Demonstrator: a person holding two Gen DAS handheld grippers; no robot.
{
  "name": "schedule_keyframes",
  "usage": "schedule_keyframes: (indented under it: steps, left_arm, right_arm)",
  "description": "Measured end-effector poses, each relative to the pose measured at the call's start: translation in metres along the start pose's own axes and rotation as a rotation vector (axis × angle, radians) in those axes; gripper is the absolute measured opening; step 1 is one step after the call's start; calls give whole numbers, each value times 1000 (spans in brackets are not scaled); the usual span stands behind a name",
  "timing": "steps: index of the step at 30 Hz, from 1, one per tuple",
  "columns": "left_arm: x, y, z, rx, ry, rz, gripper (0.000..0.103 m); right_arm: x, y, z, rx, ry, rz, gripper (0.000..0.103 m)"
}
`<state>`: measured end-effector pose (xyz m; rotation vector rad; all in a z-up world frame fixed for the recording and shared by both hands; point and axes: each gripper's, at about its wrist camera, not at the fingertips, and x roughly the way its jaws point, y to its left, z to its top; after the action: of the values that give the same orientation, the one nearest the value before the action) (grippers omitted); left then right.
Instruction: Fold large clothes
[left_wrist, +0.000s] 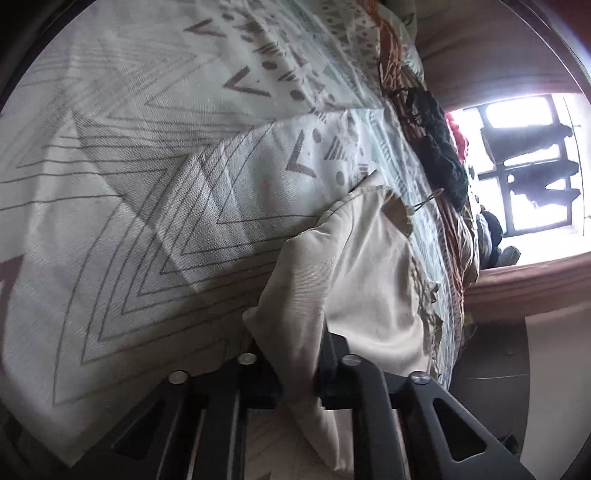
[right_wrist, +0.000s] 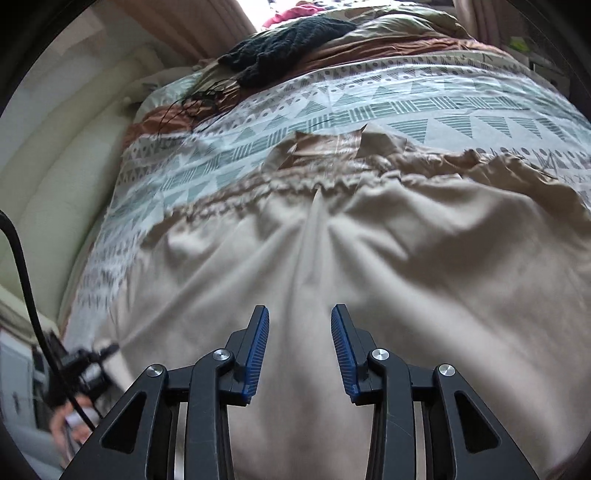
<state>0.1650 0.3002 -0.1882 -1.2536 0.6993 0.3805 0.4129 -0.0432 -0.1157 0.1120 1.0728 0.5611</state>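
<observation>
A large beige garment (right_wrist: 406, 251) with a gathered waistband lies spread on a bed with a patterned sheet (right_wrist: 258, 122). My right gripper (right_wrist: 300, 325) is open just above the beige cloth, blue pads (right_wrist: 258, 350) apart, holding nothing. In the left wrist view my left gripper (left_wrist: 295, 369) is shut on a fold of the same beige garment (left_wrist: 351, 277), which bunches up between the fingers and trails away over the sheet (left_wrist: 129, 184). The left fingertips are hidden by the cloth.
A dark knitted garment (right_wrist: 291, 40) and a rust-brown cloth (right_wrist: 369, 48) lie at the far end of the bed. A padded cream wall (right_wrist: 55, 166) runs along the left. A window (left_wrist: 524, 166) is beyond the bed. A black cable (right_wrist: 26, 280) hangs at left.
</observation>
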Motion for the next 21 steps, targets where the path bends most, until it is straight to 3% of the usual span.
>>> schedule_keyframes:
  steps: [14, 17, 21]
  left_arm:
    - [-55, -2, -41, 17, -61, -21, 8]
    - [-52, -4, -40, 45, -49, -2, 9]
    - [-42, 5, -37, -6, -13, 11, 15]
  right_arm:
    - [-22, 2, -91, -37, 35, 73, 36]
    - [-31, 4, -101, -61, 18, 36, 36]
    - [-22, 0, -110, -61, 47, 3, 36]
